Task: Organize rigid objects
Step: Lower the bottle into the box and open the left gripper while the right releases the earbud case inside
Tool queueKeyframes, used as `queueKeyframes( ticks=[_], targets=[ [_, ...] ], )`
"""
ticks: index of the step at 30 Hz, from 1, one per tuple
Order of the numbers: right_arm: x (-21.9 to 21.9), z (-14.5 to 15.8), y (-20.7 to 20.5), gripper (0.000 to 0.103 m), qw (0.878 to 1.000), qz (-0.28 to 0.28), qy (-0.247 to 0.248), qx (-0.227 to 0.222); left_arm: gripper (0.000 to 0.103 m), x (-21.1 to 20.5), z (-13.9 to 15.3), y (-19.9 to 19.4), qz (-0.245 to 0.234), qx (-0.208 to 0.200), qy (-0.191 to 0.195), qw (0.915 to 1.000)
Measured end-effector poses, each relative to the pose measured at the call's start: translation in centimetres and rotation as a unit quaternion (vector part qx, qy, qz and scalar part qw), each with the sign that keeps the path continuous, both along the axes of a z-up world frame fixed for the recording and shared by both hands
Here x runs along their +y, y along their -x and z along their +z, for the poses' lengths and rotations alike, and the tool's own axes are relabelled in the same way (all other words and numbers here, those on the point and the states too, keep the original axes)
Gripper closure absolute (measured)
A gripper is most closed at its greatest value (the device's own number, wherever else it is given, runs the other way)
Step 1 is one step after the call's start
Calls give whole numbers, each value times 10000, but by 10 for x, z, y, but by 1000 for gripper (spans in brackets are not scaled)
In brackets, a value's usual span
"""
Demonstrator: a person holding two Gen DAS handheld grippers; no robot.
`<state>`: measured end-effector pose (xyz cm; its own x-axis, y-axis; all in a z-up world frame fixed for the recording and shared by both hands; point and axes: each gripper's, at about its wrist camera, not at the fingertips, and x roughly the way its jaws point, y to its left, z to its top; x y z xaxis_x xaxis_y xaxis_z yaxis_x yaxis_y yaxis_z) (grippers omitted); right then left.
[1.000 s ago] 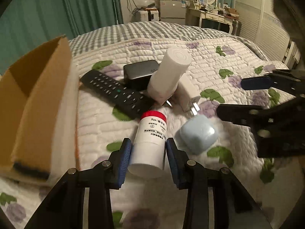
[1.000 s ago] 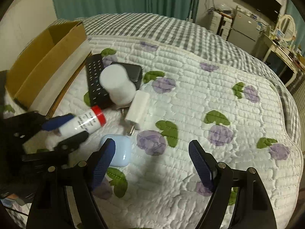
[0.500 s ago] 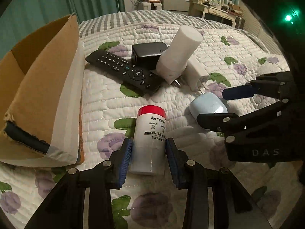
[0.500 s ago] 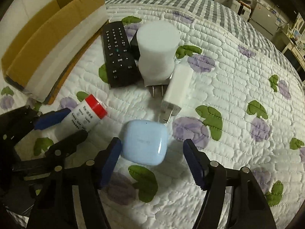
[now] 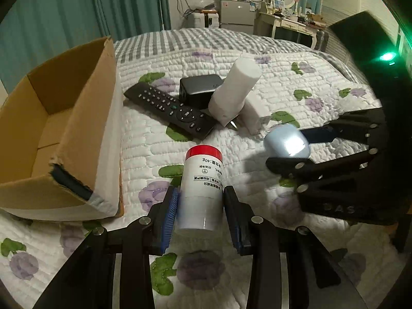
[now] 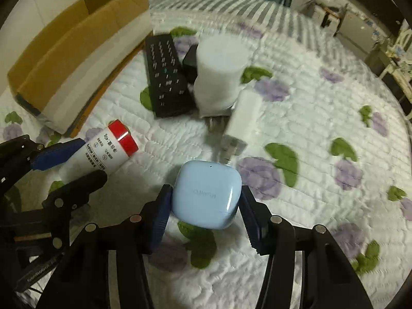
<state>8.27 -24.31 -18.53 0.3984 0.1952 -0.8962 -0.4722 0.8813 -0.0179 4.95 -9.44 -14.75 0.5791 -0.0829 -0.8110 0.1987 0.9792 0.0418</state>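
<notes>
Right wrist view: earbud case (image 6: 206, 193) clamped by right gripper (image 6: 204, 215), bottle (image 5: 200, 188) by left gripper (image 5: 200, 216); slip risked, smooth surfaces.

White bottle (image 5: 200, 193) w/ red cap; pale-blue case (image 6: 206, 195).

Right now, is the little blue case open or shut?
Shut. The blue case shows its lid down flat, no gap at the seam, sitting between the right gripper jaws.
</notes>
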Motion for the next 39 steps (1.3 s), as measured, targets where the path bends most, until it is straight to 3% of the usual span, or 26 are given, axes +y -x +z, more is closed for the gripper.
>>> queueKeyframes(
  ticks=[7, 14, 22, 27, 32, 39],
  targets=[
    [-21, 42, 21, 51, 9976, -365, -197, -561, 67, -3, 33, 15, -115, -342, 131, 9993],
    [-16, 96, 43, 51, 9925, -496, -258, -1084, 66, 7, 89, 27, -117, -949, 293, 9950],
    [15, 179, 58, 51, 9805, -361, -461, -1878, 66, 59, 162, 28, 214, -1716, 424, 9840],
    [50, 219, 55, 51, 9720, -205, -787, -2203, 66, 99, 187, 23, 527, -1995, 314, 9780],
    [98, 229, 44, 51, 9697, 126, -1013, -2221, 66, 141, 185, 12, 887, -1977, 228, 9760],
    [163, 205, 16, 51, 9740, 444, -1059, -1953, 66, 181, 148, -5, 1133, -1628, 179, 9800]
  ],
)
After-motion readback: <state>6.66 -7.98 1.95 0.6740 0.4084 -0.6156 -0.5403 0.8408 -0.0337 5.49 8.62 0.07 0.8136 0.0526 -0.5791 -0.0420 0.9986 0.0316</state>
